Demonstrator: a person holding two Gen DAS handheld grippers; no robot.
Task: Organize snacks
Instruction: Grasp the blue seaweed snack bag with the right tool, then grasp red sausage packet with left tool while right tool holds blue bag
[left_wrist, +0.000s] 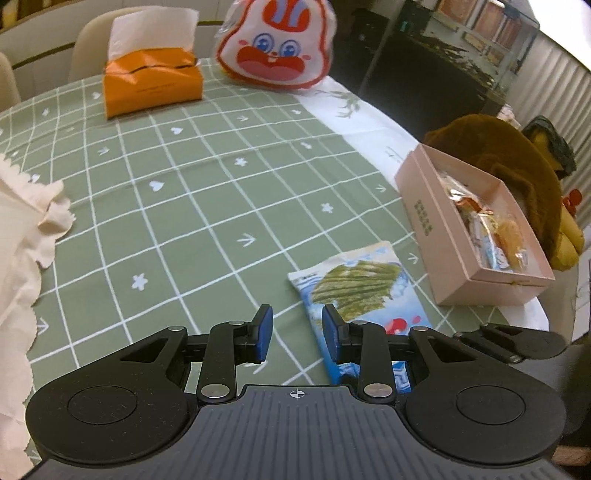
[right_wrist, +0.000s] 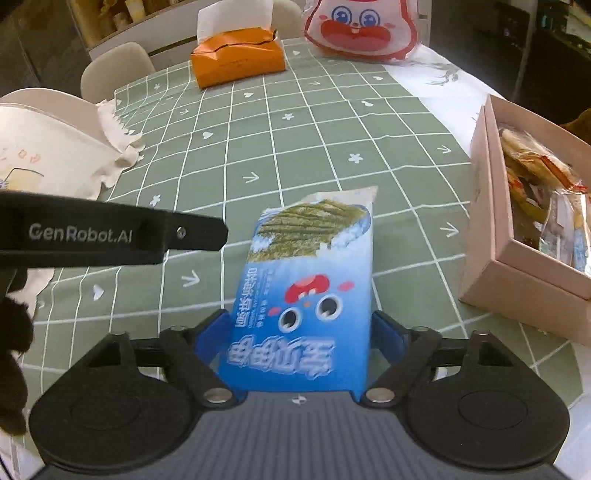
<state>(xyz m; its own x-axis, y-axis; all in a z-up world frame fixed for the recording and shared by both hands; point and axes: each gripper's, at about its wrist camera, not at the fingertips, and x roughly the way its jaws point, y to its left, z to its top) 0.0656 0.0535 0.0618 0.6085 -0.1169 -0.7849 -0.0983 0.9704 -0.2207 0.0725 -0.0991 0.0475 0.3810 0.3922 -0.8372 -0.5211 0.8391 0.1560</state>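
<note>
The right gripper (right_wrist: 299, 332) is clamped on the blue snack pack (right_wrist: 306, 295), just above the green worktop (right_wrist: 295, 129). The left gripper (left_wrist: 297, 332) stands apart, empty. The pink box (right_wrist: 524, 280) of snacks sits right; tissue pack (right_wrist: 238, 61) and bunny bag (right_wrist: 360, 27) lie beyond.

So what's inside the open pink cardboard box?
The pink cardboard box holds several wrapped snacks, orange, white and blue. Anything beneath that pile is covered.

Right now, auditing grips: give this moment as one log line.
left gripper: open, empty | right gripper: closed on seaweed packet | pink box: holds snacks
</note>
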